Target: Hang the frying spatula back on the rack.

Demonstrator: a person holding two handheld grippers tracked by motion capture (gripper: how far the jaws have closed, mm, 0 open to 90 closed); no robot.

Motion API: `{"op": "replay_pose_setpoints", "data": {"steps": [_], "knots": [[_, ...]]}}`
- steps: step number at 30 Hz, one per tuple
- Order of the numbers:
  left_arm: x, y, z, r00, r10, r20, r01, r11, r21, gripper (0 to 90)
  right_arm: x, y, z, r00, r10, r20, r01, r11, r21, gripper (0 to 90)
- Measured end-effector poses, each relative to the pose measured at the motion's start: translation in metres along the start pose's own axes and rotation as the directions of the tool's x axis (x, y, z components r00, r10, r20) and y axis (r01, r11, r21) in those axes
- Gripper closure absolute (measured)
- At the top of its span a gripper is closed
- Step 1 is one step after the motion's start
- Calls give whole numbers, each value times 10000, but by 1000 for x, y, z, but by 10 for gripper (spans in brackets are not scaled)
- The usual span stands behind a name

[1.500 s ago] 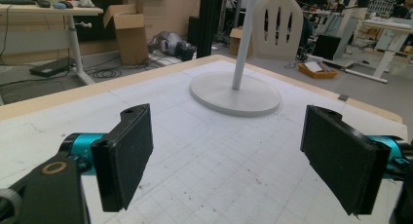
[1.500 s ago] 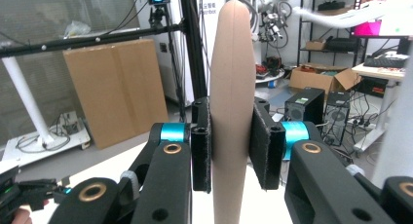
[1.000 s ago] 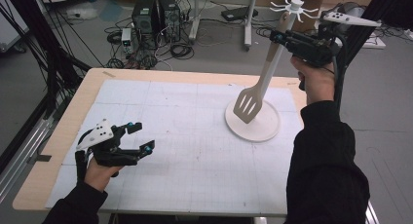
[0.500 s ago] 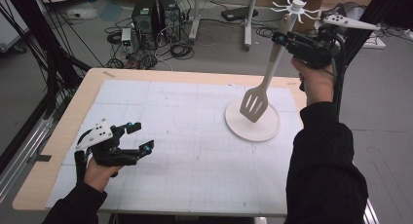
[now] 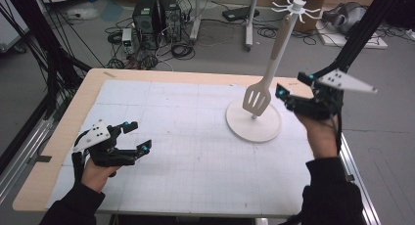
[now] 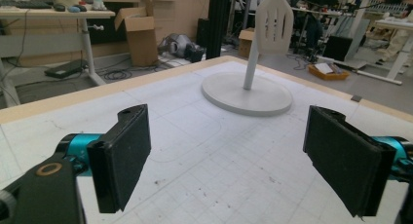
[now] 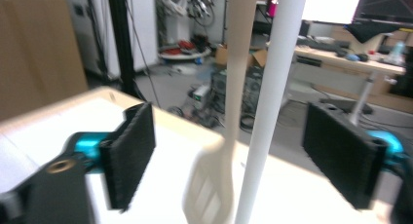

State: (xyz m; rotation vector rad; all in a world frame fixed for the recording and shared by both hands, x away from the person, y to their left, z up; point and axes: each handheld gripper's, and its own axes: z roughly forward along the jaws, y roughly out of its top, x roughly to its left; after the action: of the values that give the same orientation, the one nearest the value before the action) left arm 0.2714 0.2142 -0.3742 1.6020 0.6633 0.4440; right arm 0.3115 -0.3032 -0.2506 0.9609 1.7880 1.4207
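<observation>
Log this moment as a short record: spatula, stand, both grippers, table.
spatula: slotted, pale spatula hanging by its handle from the top of the stand, head just above the base
stand: white hook stand with a round base, on the table's far right part
right gripper: right gripper open, jaws have just been opening, nothing between them in the high view, beside the spatula
left gripper: left gripper open, empty, low over the near left of the table
table: white gridded mat on a wood-edged top

A grey floor (image 5: 205,54) lay beyond the surface (image 5: 161,117), strewn with black cables (image 5: 181,51) around two computer towers (image 5: 154,17). Cardboard boxes (image 6: 139,31) and a desk (image 6: 53,19) stood farther off, under even indoor light.
</observation>
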Motion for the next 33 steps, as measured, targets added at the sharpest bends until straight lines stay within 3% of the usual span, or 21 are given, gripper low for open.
{"op": "replay_pose_setpoints", "data": {"steps": [4,9,17,20,24,33], "knots": [[1,-1,-2,9999,-20,-149,17,9998,-179,168,18,-34,-10,9993,-242,-277,250,9993,293,162],[3,-2,-9,9994,-214,-281,204,9992,-342,167,34,-67,-26,9987,-201,-475,220,9990,390,162],[4,-10,-15,9981,-264,-556,241,9988,-415,166,37,-113,-57,9997,110,195,-110,9999,36,161],[4,-12,-14,9976,-280,-632,254,9988,-421,167,35,-130,-66,9981,425,435,-424,9991,-31,161],[4,-11,-15,9972,-274,-694,239,9985,-500,167,31,-140,-73,9981,364,492,-376,9990,250,161],[4,-16,-18,9963,-353,-788,318,9985,-453,168,27,-143,-75,9971,437,625,-458,9985,316,161]]}}
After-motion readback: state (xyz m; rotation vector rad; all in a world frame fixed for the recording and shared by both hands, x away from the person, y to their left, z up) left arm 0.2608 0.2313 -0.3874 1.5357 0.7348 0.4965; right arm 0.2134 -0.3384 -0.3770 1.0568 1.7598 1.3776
